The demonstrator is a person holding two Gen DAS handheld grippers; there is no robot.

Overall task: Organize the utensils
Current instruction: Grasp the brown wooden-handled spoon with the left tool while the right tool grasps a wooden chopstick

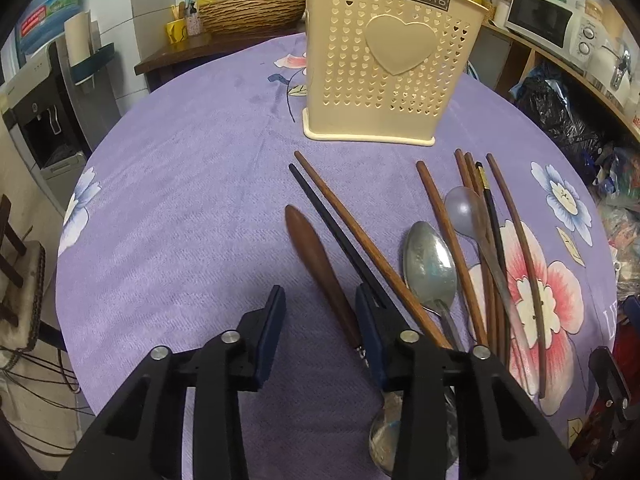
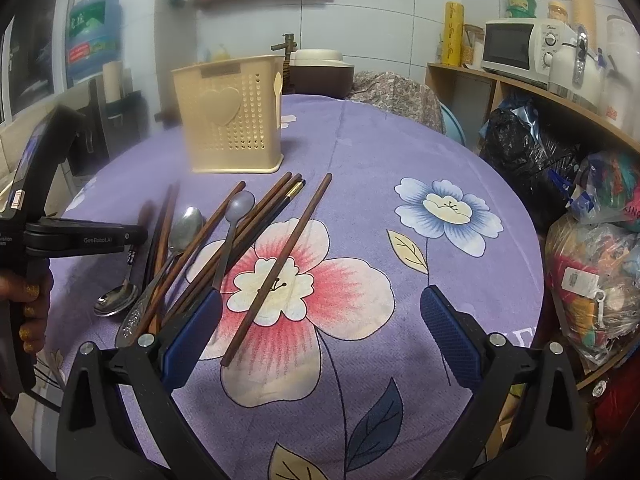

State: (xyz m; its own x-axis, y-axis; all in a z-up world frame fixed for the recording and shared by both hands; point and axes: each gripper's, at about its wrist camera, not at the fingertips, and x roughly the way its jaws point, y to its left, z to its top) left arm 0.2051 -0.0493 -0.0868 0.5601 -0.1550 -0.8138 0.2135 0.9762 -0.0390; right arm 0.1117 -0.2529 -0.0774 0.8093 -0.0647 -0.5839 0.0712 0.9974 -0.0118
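A cream perforated utensil holder (image 1: 384,68) with a heart stands upright on the purple floral tablecloth (image 1: 180,200); it also shows in the right wrist view (image 2: 232,128). In front of it lie several wooden chopsticks (image 1: 360,240), a black chopstick (image 1: 332,232), a wooden-handled utensil (image 1: 316,264), a metal spoon (image 1: 430,268) and a grey plastic spoon (image 1: 464,208). My left gripper (image 1: 320,320) is open low over the table, its fingers either side of the wooden handle. My right gripper (image 2: 320,328) is open wide above a single chopstick (image 2: 280,264).
A wooden cabinet with a woven basket (image 1: 248,12) stands behind the table. Shelves with a microwave (image 2: 520,48) and full plastic bags (image 2: 592,280) line the right side. A water dispenser (image 1: 44,120) stands at left. The table edge curves close on both sides.
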